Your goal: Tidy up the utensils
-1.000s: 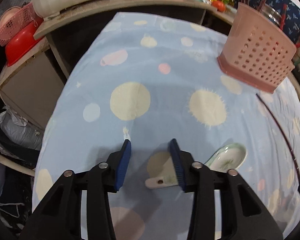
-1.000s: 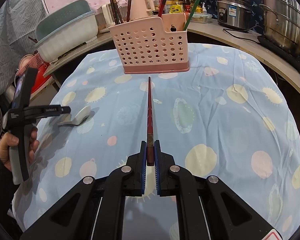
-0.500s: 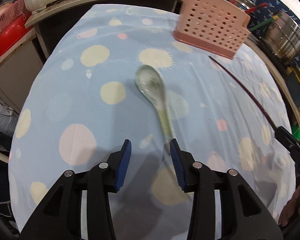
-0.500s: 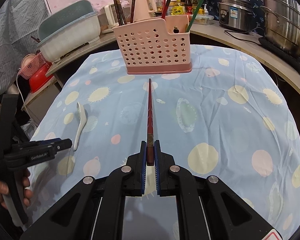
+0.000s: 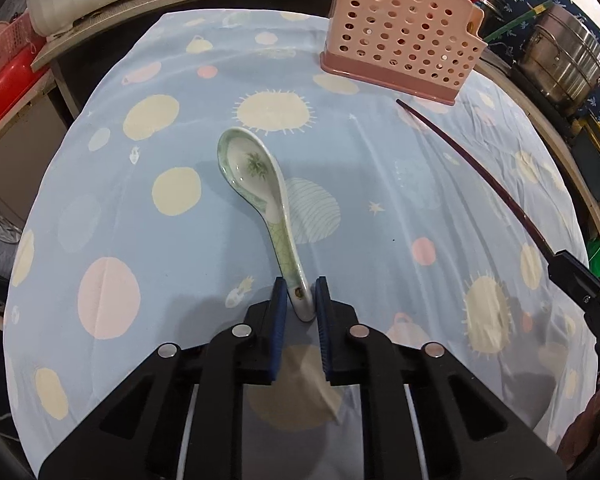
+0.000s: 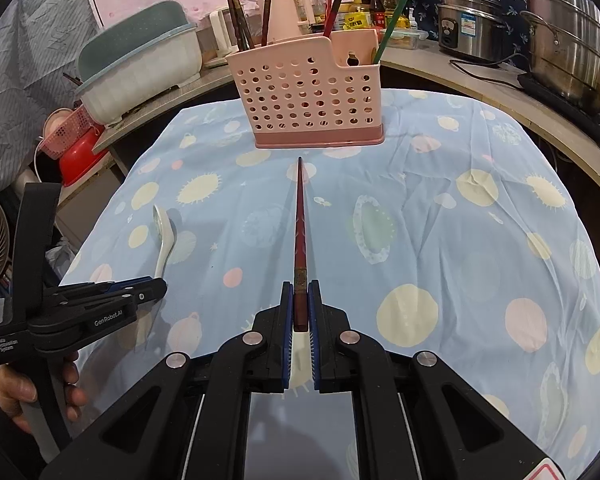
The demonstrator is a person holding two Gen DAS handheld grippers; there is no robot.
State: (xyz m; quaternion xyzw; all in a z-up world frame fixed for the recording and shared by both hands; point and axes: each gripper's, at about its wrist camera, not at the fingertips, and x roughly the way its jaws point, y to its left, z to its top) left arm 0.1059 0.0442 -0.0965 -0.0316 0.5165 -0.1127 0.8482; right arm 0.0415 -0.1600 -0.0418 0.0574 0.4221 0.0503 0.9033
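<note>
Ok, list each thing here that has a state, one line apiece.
left gripper: fingers either side of the spoon handle, a sliver of gap visible
right gripper: shut on the chopstick
spoon: lying on the tablecloth, bowl up
chopstick: held, tip toward the basket
basket: upright, chopsticks standing in it

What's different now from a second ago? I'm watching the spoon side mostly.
The left hand-held gripper swung round behind the spoon, came in at its handle end and narrowed its jaws around the handle; the spoon lies on the cloth, not lifted. The right hand-held gripper kept its grip on the chopstick, pointed at the pink caddy, which stayed put.
</note>
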